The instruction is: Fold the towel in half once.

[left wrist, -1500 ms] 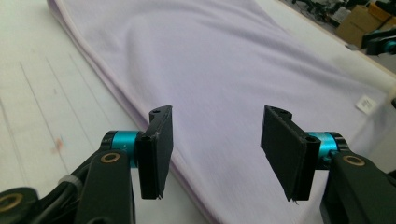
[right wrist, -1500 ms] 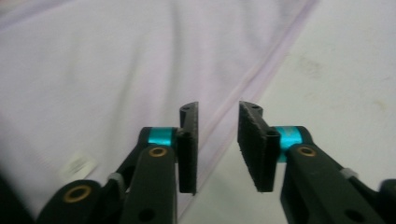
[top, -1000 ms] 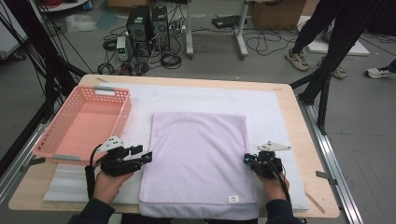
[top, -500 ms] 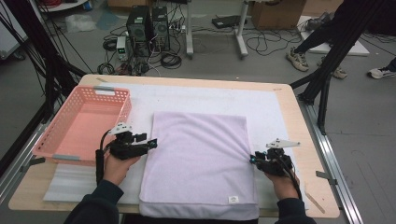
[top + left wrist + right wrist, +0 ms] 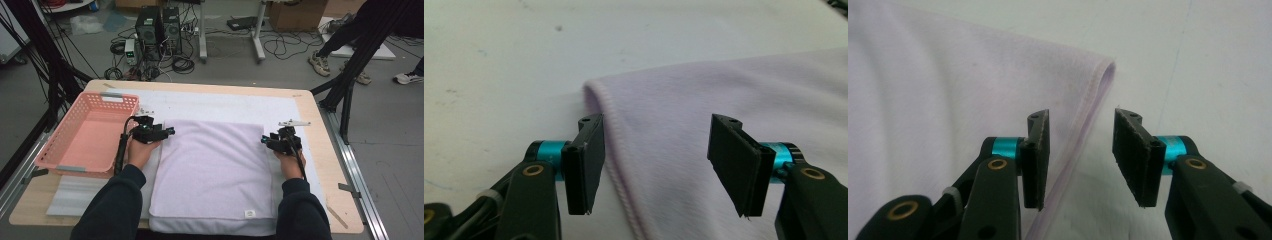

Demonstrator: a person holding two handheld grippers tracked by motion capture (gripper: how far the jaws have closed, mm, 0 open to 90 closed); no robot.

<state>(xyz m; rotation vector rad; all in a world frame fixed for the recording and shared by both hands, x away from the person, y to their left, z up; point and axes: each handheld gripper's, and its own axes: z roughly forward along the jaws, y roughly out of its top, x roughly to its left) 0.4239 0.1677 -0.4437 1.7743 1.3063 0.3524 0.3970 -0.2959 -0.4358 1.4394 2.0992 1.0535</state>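
You hold a gripper over each side of a folded lilac towel (image 5: 212,172) that lies flat on the white mat (image 5: 225,107) covering the wooden table (image 5: 330,185). The towel's long axis runs from the table's near edge, where a small white label sits close to its near right corner, away toward the far side; its far edge lies square across the mat. Your left gripper (image 5: 167,132) hovers at the towel's far left corner, just beside the pink plastic basket (image 5: 85,137) that stands at the table's left. In the left gripper view the left gripper (image 5: 656,160) shows its jaws standing well apart, the hemmed edge of the towel (image 5: 724,95) passing just inside one pad, with nothing pinched. Your right gripper (image 5: 265,141) sits at the far right corner. In the right gripper view the right gripper (image 5: 1080,155) has just been opening its jaws, and they now stand partly apart, straddling the hem of the towel (image 5: 948,80) near the rounded corner fold, the pads clear of the cloth. Both sleeves reach in from the near edge, well apart.
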